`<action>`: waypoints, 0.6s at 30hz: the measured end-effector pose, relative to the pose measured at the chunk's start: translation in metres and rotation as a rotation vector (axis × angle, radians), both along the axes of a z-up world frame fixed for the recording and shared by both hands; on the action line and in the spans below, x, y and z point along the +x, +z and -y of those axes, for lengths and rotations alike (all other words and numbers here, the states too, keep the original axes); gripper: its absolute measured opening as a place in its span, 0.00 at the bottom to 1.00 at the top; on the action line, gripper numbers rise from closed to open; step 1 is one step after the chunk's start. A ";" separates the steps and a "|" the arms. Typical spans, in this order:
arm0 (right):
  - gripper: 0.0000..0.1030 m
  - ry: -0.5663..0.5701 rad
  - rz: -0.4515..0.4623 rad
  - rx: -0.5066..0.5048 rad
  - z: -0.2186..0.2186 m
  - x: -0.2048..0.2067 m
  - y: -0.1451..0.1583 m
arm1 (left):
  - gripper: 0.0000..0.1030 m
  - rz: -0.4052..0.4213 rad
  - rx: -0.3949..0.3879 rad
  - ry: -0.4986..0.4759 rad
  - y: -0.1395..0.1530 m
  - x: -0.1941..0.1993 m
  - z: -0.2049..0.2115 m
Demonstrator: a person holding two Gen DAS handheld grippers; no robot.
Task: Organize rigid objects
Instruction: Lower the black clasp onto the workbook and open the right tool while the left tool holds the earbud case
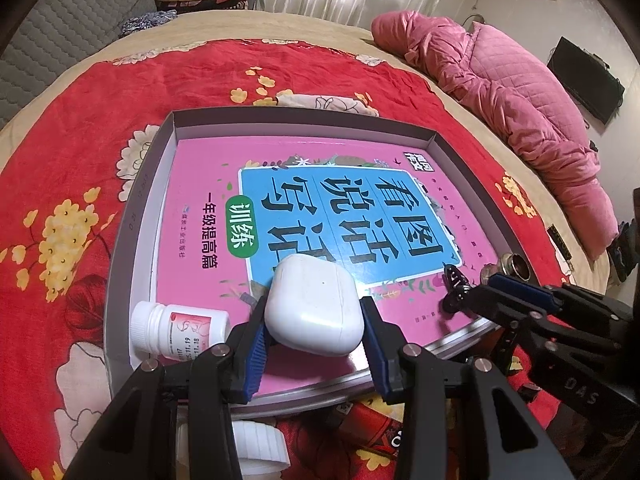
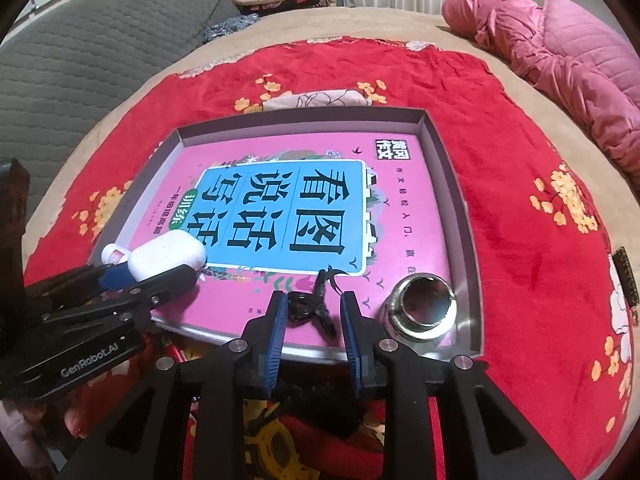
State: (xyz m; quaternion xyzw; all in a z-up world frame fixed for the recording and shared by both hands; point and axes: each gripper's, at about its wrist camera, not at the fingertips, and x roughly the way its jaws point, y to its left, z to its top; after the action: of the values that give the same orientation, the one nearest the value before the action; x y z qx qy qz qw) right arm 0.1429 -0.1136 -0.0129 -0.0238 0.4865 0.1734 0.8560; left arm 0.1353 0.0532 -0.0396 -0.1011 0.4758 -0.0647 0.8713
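Two claws are working over the shallow box (image 1: 140, 200) on the bed. Your left claw (image 1: 316, 344) is clamping the white earbud case (image 1: 312, 312), resting it on the pink book (image 1: 200, 168) beside the pill bottle (image 1: 176, 332). Your right claw (image 2: 314, 320) is standing slightly apart around the black hair clip (image 2: 308, 306), likely releasing it next to the metal fitting (image 2: 424, 308), so everything is gathering along the near edge.
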 end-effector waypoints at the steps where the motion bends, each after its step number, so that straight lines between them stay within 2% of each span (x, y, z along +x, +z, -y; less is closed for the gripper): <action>1: 0.27 0.001 0.005 0.003 0.001 -0.002 0.002 | 0.42 -0.001 0.000 0.001 0.000 0.000 0.000; 18: 0.29 -0.020 0.035 0.006 0.003 -0.007 0.015 | 0.42 -0.009 0.031 -0.015 0.001 -0.001 0.002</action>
State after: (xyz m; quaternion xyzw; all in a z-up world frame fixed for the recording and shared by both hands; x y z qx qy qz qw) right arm 0.1360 -0.1166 0.0016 -0.0194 0.4712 0.1657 0.8661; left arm 0.1341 0.0508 -0.0389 -0.0841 0.4816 -0.0636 0.8700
